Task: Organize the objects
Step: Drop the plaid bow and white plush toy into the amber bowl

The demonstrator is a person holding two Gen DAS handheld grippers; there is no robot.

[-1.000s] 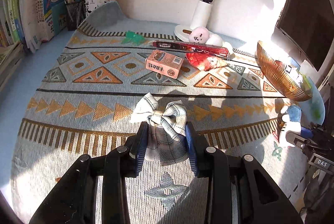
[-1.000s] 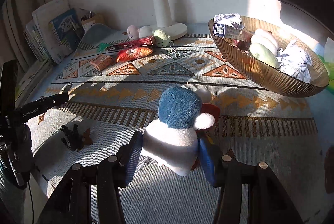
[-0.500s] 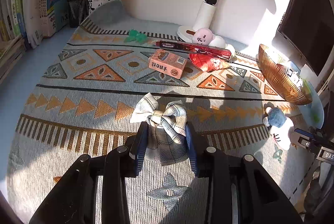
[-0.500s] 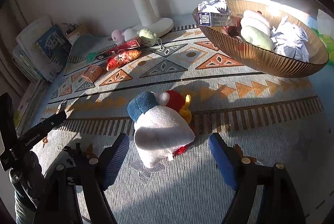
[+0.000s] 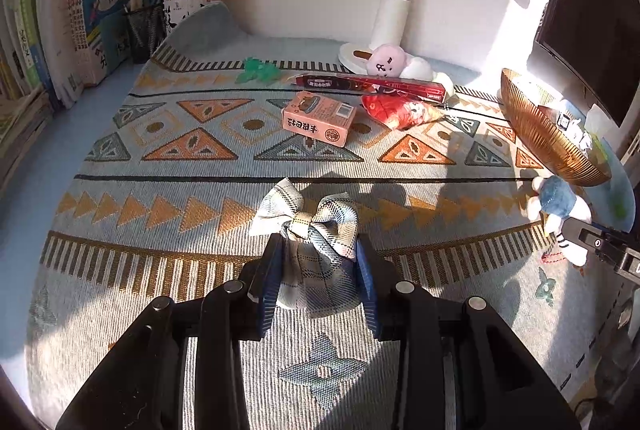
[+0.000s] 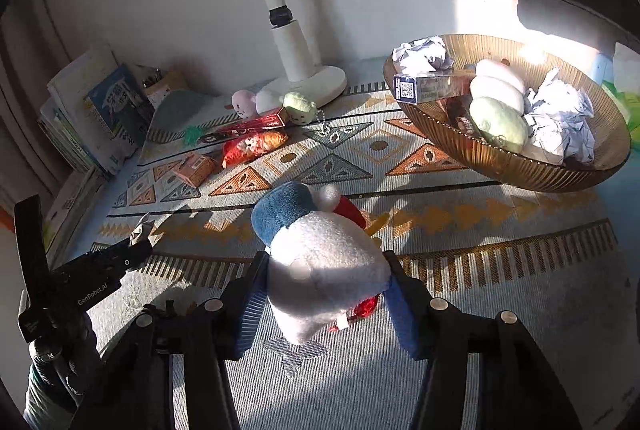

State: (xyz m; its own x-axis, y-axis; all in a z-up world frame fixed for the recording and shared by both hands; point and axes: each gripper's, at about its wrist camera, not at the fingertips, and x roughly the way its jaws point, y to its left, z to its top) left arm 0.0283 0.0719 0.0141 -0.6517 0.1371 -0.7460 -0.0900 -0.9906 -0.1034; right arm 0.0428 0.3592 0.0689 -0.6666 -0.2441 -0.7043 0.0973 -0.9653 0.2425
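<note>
Organizing objects, partway through. Left gripper [image 5: 320,270] clamping a plaid fabric bow [image 5: 310,230] just above the patterned mat [image 5: 120,270]. Right gripper [image 6: 324,294], jaws just closing again, pressing on a blue-and-white plush toy [image 6: 316,250], near the amber bowl [image 6: 500,165]. Bowl already holding crumpled paper [image 6: 560,121], a small carton [image 6: 424,87] and pale rounded plushes [image 6: 500,109]. Remaining loose on the mat: pink box [image 5: 318,117], red snack bag [image 5: 400,109], long red box [image 5: 372,83], pink plush [image 5: 386,59], green clip [image 5: 258,69].
</note>
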